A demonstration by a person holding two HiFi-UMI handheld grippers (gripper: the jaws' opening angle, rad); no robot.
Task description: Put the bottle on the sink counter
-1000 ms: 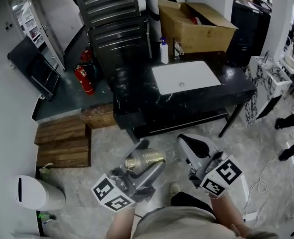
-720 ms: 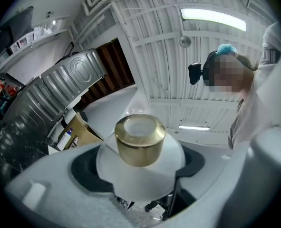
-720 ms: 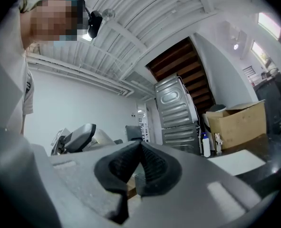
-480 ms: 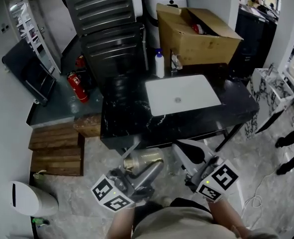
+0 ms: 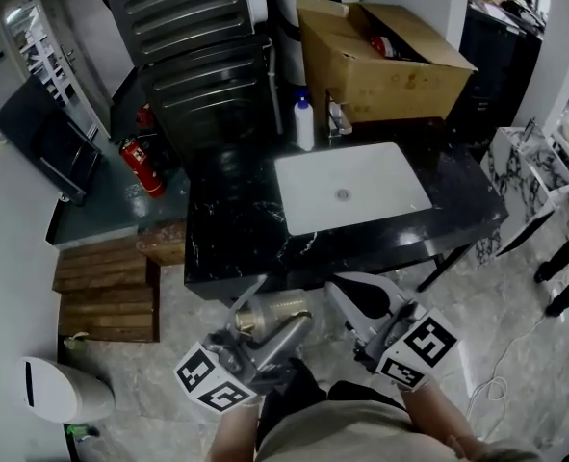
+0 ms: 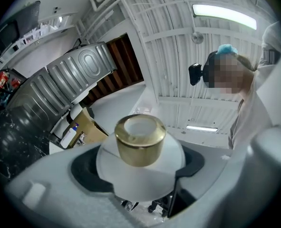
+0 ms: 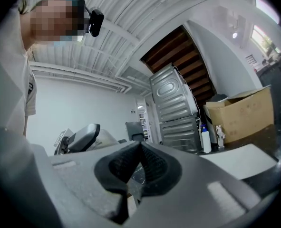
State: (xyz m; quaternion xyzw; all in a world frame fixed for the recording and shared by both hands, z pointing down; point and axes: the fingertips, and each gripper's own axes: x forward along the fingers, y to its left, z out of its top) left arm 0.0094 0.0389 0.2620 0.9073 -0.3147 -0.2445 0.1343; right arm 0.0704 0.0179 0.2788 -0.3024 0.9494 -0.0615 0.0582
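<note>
In the left gripper view a bottle (image 6: 140,170) with a pale body and a shiny gold cap (image 6: 140,139) sits between the jaws of my left gripper (image 6: 140,175), which is shut on it. The head view shows the same bottle (image 5: 282,310) held tilted in the left gripper (image 5: 265,323), just in front of the black marble sink counter (image 5: 228,234). My right gripper (image 5: 353,296) hovers beside it, near the counter's front edge. Its ribbed pads (image 7: 150,163) meet with nothing between them.
A white sink basin (image 5: 351,186) is set into the counter, with a white soap bottle (image 5: 304,123) and a tap (image 5: 337,115) behind it. An open cardboard box (image 5: 380,61) stands at the back. Left of the counter are a red fire extinguisher (image 5: 142,166), wooden steps (image 5: 106,287) and a white bin (image 5: 58,393).
The counter has come closer in the head view. Both grippers now sit nearer its front edge, with the bottle still held in the left one.
</note>
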